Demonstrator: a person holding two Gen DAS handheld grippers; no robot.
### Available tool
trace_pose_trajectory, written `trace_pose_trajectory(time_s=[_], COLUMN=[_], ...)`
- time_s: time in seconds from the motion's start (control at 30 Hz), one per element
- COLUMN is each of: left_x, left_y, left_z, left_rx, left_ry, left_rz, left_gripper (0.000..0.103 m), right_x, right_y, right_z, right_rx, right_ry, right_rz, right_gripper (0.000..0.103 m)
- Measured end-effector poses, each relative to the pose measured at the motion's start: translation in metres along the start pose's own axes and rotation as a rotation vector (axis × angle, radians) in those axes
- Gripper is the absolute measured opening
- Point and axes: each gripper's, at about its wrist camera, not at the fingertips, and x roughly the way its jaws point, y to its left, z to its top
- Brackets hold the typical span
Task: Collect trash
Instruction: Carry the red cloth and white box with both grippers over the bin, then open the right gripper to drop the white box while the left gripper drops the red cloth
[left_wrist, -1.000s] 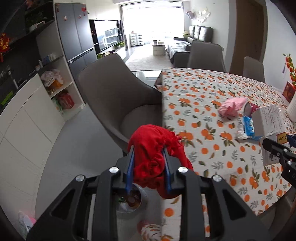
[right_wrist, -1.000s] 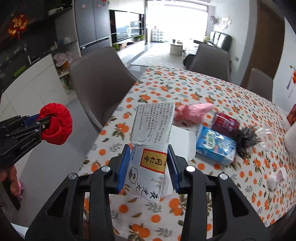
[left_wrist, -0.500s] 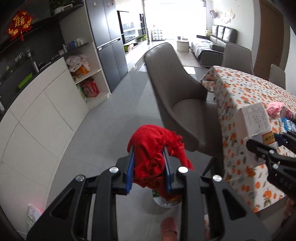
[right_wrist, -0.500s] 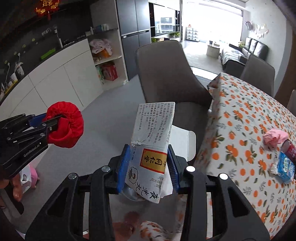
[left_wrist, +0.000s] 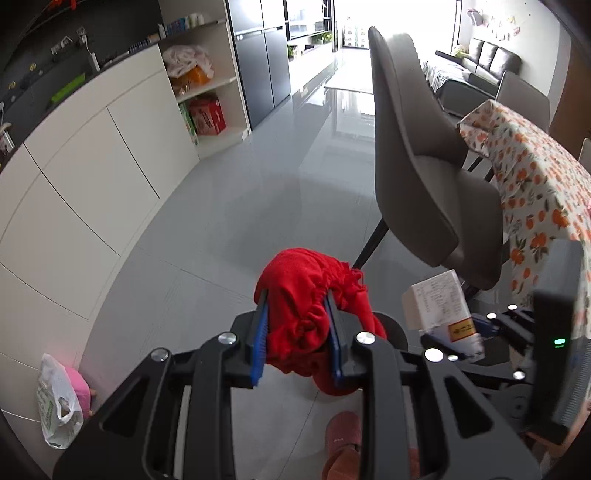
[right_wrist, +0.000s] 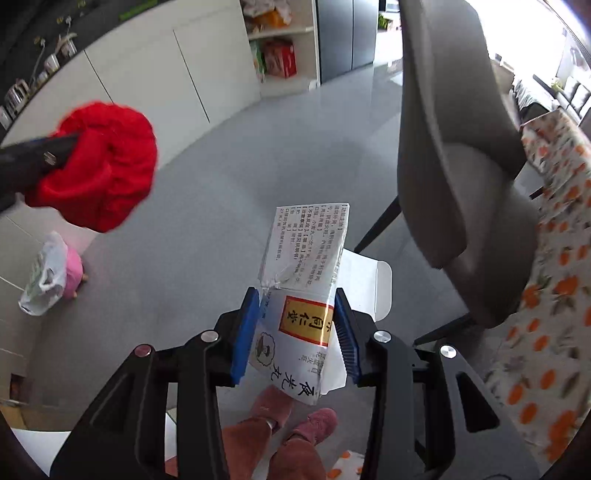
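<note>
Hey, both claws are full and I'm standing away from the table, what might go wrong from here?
1. The red cloth bulges out of the left claw, with a loose tail hanging below; it might snag or slip out.
2. The white carton in the right claw looks creased, its flap open, so it may crumple or slide free.
3. The grey chair stands close on the right; a swing could knock it.

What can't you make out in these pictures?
- Trash bin: left wrist view, mostly hidden behind the red cloth and left claw.
- White box contents: right wrist view, walls and right claw hide them.
- Plastic bag contents: too small.
</note>
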Motion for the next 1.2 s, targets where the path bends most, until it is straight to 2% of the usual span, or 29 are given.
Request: trace_pose_trajectory(time_s=[0.07,0.23,0.37,0.4,0.6,0.87,1.1,1.2], left_x=[0.019,0.061,0.088,0.092,0.115,0.146,0.181,0.190], left_y=[-0.001,-0.009,-0.015,-0.017,-0.033,-0.071,-0.106,-0.114], left_z=[-0.010,-0.027,-0.039,-0.041,-0.047,-0.046,-0.049,-0.052], left_rx=[0.005,0.024,0.036,0.038,0.066,0.116,0.182,0.210], left_ry=[0.015,0.048,0.079,0.085,0.113,0.117,0.129,0.142], left_rz=[-0.005,-0.019,-0.030,-0.033,-0.065,-0.137,-0.182,-0.197], left_gripper=[0.027,0.027,0.027,0.027,0.027,0.027,0.028,0.033], right_x=[0.035,0.094,0.117,0.119,0.098,0.048,0.043,0.043], right_y=[0.000,-0.007,-0.014,-0.016,-0.034,-0.052,-0.075,-0.084], right_z=[-0.009,-0.025,-0.029,-0.029,-0.031,-0.037,-0.045,-0.046], right_rx=[0.002,-0.002,0.018,0.021,0.093,0.164,0.201,0.223], right_ry=[0.037,0.079,0.096,0.094,0.073,0.016,-0.005,-0.014], right_rz=[-0.008,-0.022,-0.023,-0.023,-0.040,-0.129,-0.181,-0.189], right_gripper=[0.041,0.049,0.050,0.053,0.053,0.053,0.053,0.053])
